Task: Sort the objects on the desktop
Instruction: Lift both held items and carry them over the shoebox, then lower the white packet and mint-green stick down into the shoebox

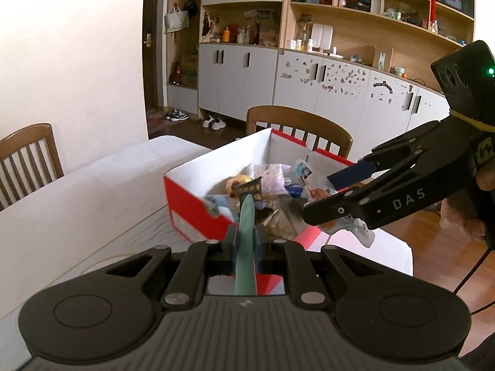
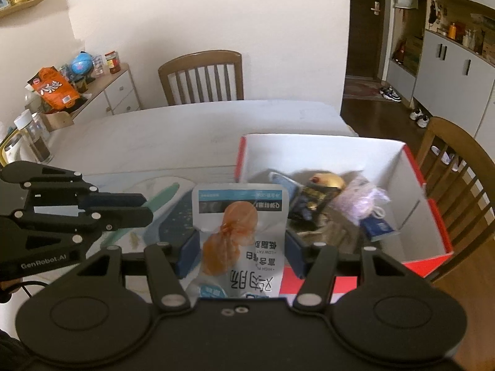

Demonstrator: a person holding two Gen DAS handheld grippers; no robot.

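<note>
Box (image 2: 411,185) crowded with clutter; chair (image 2: 458,167) just beyond it

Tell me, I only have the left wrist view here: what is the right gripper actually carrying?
Observer: The right gripper is clamped on a white snack pouch with orange sausage pictures and printed text.
Operator: Where is that pouch relative to the box?
Observer: It hangs by the near left corner of the red box, not inside yet.
Operator: My green stick hides part of the box. What lies at its right end?
Observer: A pale purple bag and a small blue carton lie there.
Operator: Anything behind my left gripper on the table?
Observer: A clear bottle with a white cap stands at the table's far left edge.
</note>
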